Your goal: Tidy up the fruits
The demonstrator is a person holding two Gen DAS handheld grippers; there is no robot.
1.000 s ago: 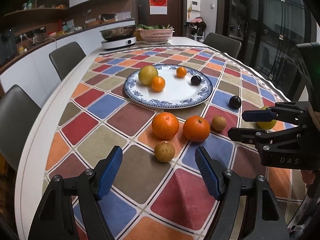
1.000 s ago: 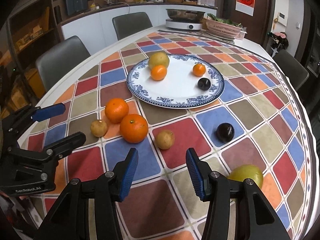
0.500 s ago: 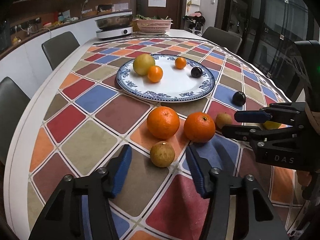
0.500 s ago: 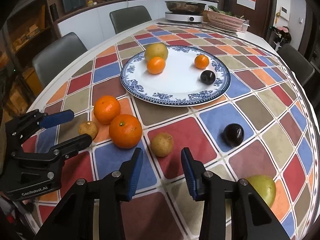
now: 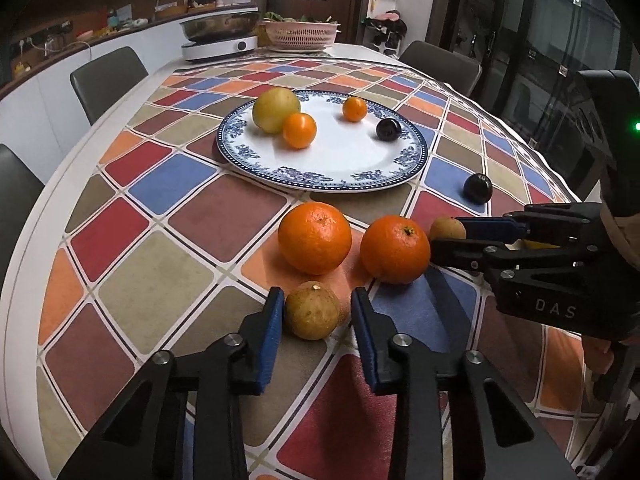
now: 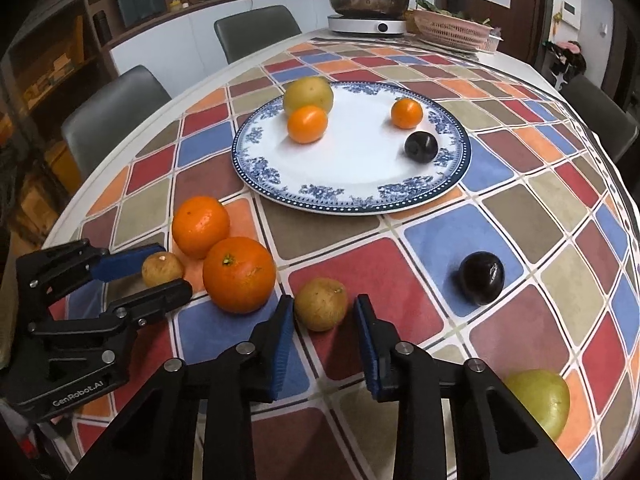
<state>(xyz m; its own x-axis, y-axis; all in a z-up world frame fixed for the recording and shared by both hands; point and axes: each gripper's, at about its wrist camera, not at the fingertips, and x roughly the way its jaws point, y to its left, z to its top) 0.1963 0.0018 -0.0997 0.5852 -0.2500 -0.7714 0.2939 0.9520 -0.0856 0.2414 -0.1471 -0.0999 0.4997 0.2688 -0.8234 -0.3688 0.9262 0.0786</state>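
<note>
My left gripper (image 5: 316, 314) is open, its jaws around a small brown fruit (image 5: 312, 310) on the tablecloth; a small gap shows on the right side. My right gripper (image 6: 324, 316) is open around a second brown fruit (image 6: 321, 304), also on the cloth. Each gripper shows in the other view: the right gripper (image 5: 448, 236) and the left gripper (image 6: 164, 268). Two large oranges (image 5: 315, 237) (image 5: 395, 249) lie between them. The blue-rimmed plate (image 5: 332, 176) holds a yellow-green fruit (image 5: 276, 109), two small oranges and a dark plum (image 5: 388, 129).
A dark plum (image 6: 481, 277) and a yellow-green fruit (image 6: 540, 400) lie loose on the cloth at the right. An induction cooker with a pan (image 5: 218, 42) and a pink basket (image 5: 302, 36) stand at the far end. Chairs (image 6: 116, 108) surround the table.
Both grippers have moved forward and down and narrowed, so that each now has a small brown fruit between its jaws. The fruits have not moved.
</note>
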